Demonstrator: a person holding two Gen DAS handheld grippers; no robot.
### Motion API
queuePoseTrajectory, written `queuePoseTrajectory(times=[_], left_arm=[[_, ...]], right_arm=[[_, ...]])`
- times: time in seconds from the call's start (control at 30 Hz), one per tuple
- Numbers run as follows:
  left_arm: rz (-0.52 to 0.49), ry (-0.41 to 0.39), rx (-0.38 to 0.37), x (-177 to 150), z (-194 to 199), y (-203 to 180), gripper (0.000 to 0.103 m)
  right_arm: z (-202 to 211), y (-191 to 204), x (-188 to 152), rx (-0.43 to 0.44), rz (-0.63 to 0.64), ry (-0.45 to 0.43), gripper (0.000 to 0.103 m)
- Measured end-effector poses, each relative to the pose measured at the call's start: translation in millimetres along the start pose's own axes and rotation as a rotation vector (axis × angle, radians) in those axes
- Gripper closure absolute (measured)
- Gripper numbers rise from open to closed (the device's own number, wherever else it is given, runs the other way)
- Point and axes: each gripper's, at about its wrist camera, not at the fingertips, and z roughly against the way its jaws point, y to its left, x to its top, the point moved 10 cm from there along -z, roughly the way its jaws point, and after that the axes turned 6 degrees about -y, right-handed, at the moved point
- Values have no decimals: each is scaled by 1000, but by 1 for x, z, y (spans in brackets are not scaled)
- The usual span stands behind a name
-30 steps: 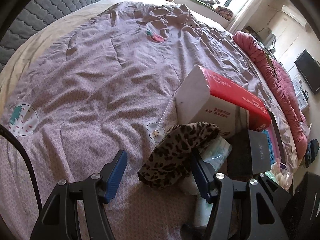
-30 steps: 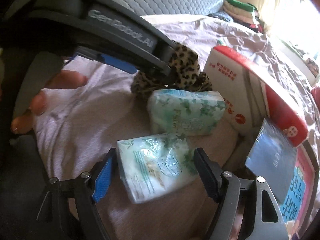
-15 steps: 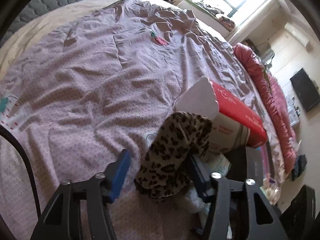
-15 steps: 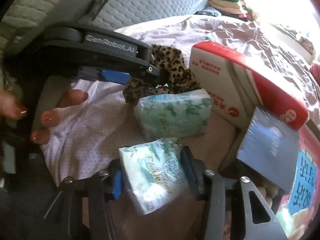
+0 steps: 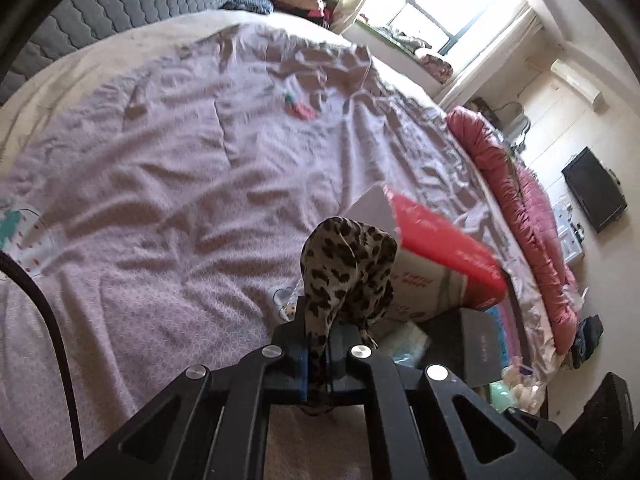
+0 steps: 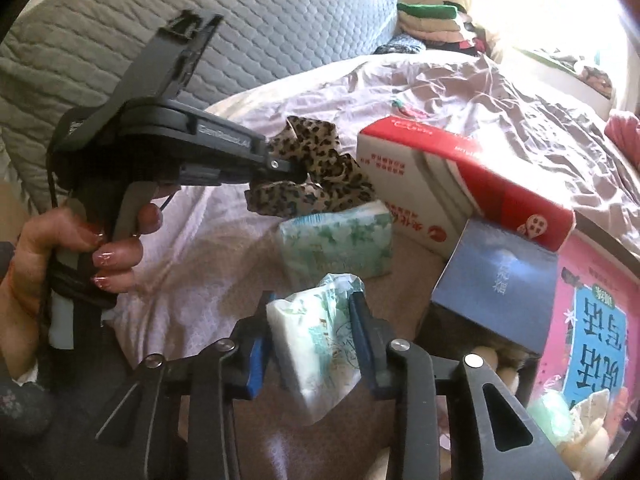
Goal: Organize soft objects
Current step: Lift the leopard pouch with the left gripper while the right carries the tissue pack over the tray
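While the left gripper [image 5: 317, 354] pinches the leopard cloth [image 5: 346, 268] tight, the right gripper [image 6: 311, 330], closing on 1 tissue pack [image 6: 320, 344], could let its slick wrapper slip.

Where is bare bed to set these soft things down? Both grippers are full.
Free: the wide purple bedspread, between the grey quilted headboard and the red-and-white box. Crowded: around that box, with the tissue pack, blue book and pink book.
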Motion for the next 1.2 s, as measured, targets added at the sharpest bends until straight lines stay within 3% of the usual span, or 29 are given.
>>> queuePoseTrajectory(times=[0.27,0.37,0.53,0.63,0.9,1.2], left_arm=[[-9,-38,-24,8,20,-12,98],[-20,-35,-27,6,21,-17,98],[-33,-28,-33,3,22,-24,98],[-44,-35,-34,4,25,-28,98],[-69,-79,-55,10,47,-48,98],[-153,-114,-86,5,68,-98,98]], right_arm=[[6,-7,3,-39,-14,-8,78],[-6,-20,-14,-83,-34,67,77],[-14,-35,-29,-103,-98,100,76],[-16,-33,-30,-73,-105,95,82],[31,-32,5,-46,-142,-45,83],[92,-62,30,-107,-195,-153,83]])
